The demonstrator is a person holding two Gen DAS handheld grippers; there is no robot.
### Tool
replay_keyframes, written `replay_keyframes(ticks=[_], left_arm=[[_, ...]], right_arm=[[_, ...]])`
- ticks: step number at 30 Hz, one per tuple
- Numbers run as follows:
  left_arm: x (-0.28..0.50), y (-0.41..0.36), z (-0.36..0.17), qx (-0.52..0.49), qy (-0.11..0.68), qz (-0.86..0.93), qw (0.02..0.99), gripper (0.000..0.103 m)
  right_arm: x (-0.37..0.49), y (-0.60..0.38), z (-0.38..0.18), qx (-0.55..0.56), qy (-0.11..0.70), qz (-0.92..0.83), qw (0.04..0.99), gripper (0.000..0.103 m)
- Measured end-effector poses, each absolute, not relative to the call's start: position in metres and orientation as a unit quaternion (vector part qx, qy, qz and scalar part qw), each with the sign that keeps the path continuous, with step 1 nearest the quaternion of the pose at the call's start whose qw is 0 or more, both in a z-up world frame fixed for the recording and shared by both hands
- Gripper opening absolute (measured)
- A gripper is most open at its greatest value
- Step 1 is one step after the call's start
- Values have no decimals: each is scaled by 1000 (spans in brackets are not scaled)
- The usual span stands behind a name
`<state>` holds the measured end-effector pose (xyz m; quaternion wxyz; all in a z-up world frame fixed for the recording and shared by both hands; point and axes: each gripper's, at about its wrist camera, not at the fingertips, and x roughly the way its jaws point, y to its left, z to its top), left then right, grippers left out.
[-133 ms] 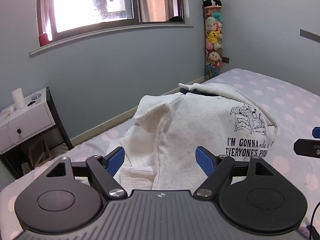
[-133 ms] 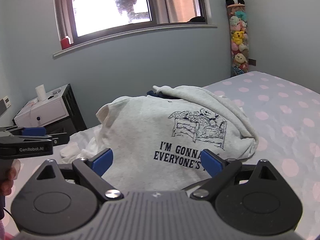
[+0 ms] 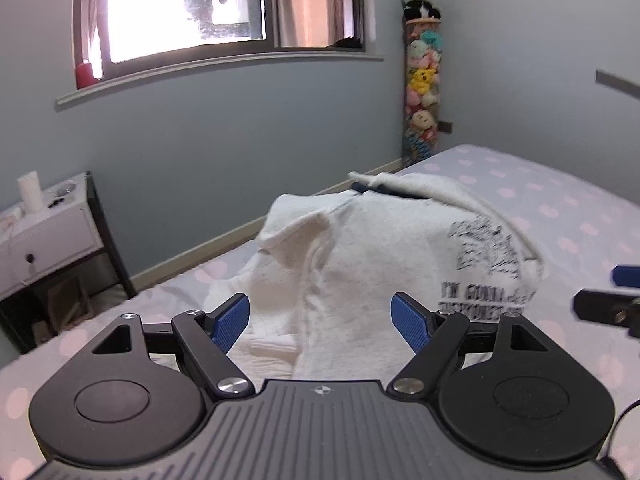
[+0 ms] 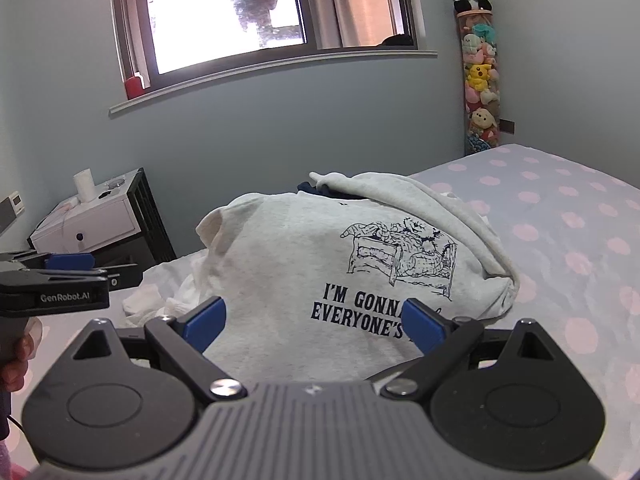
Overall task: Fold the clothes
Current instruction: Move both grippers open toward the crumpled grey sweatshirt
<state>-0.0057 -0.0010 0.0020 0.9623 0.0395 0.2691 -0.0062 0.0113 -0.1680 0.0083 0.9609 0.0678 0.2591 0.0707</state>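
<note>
polka-dot bed [image 4: 560, 216] | clothes pile [image 4: 304, 256] | blue-grey walls | nightstand [image 4: 100, 224] by window [image 4: 256, 12]

Overexposed daylight glares through the window [image 3: 184, 4]; fisheye edges curve, left view blurred.

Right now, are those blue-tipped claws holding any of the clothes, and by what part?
Nothing is held. The left gripper and the right gripper both stand open, short of the grey printed sweatshirt heaped on the bed.

Both grippers, the left gripper [image 3: 320, 322] and the right gripper [image 4: 314, 326], are black with ribbed grey bodies, silver screws and blue ribbed fingers [image 3: 230, 322]; "GenRobot.AI" is printed white on the left one.
</note>
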Motion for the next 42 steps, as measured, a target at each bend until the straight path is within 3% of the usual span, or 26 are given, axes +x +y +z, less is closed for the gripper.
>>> replay_keyframes(ticks=[42], left_arm=[[-11,2,11,38,267,-11,963,78]], right_arm=[[6,-157,8,62,254,88,961,95]])
